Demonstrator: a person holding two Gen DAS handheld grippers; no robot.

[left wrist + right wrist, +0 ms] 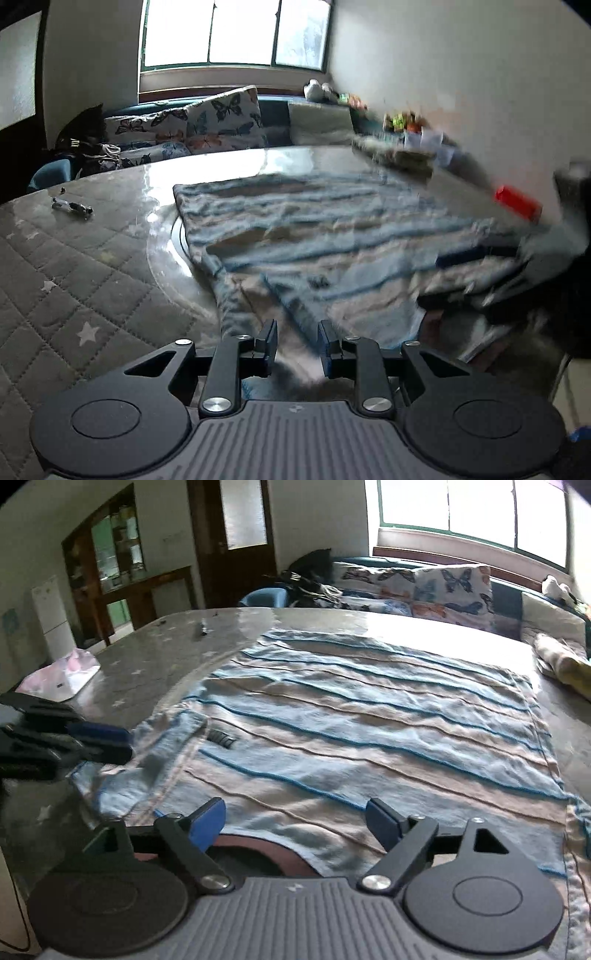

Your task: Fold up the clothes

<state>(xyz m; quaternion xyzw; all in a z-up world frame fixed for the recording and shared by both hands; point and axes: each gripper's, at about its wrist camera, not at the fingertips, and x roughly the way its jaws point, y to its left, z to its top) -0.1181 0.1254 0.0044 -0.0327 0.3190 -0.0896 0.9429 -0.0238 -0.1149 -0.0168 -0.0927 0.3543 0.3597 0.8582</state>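
A shirt [314, 221] [369, 720] striped in light blue and beige lies spread flat on the table [74, 277]. My left gripper [297, 328] is at the shirt's near left part, its narrow jaws shut on a bunched fold of the fabric that runs up between them. In the right wrist view the left gripper [110, 742] pinches that same edge. My right gripper [295, 806] hangs just over the shirt's near hem with its blue pads [210, 823] wide apart and nothing pressed between them. It shows as a blur in the left wrist view [476, 254].
A grey quilted cover with stars lies under a glossy sheet on the table. A pen [72, 206] lies at the far left, a pink-white packet [62, 679] at the left edge. Folded clothes [561, 661] and a red thing [517, 203] sit at the right. A sofa with butterfly cushions [221, 118] stands behind.
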